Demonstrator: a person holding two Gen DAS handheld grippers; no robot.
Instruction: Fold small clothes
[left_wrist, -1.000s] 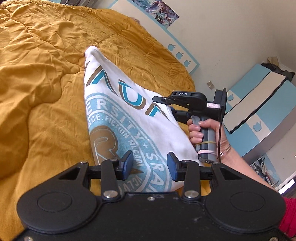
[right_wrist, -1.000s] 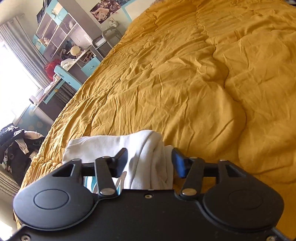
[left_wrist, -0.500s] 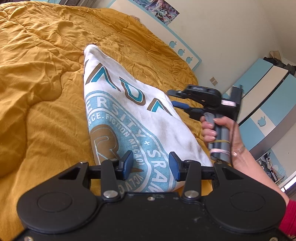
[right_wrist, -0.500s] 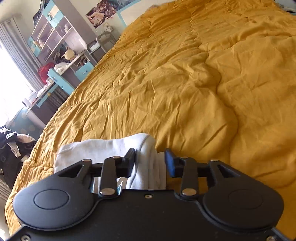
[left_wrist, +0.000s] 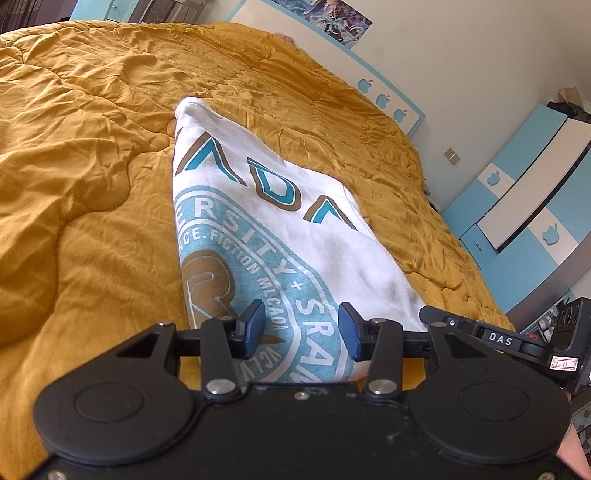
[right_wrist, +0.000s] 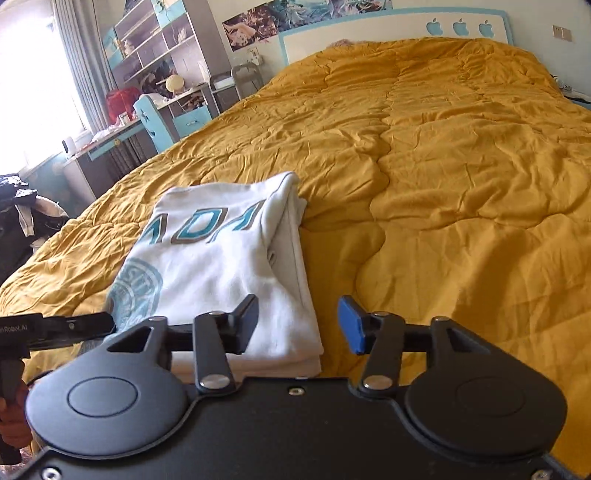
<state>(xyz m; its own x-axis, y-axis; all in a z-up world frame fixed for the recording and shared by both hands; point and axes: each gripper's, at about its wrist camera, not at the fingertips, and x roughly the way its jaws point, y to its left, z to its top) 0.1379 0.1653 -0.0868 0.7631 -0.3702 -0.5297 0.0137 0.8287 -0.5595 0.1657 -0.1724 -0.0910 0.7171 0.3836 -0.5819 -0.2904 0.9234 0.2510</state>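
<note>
A white T-shirt (left_wrist: 280, 229) with a teal and brown print lies folded into a long strip on the mustard quilt (left_wrist: 81, 192). It also shows in the right wrist view (right_wrist: 229, 258), with its layered folded edge on the right side. My left gripper (left_wrist: 302, 328) is open and empty, over the shirt's near end. My right gripper (right_wrist: 299, 323) is open and empty, over the shirt's near right corner. The right gripper's body shows at the right of the left wrist view (left_wrist: 498, 338). The left gripper shows at the left edge of the right wrist view (right_wrist: 55, 328).
The quilt (right_wrist: 443, 166) covers a wide bed with a white and blue headboard (right_wrist: 388, 33). A desk and shelves (right_wrist: 147, 85) stand to the bed's left. Blue and white wardrobe doors (left_wrist: 524, 206) stand past the bed's right edge.
My right gripper opened and let go of the bunched shirt edge, then pulled back beside the left gripper. The shirt now lies flat. The left gripper stayed open.
</note>
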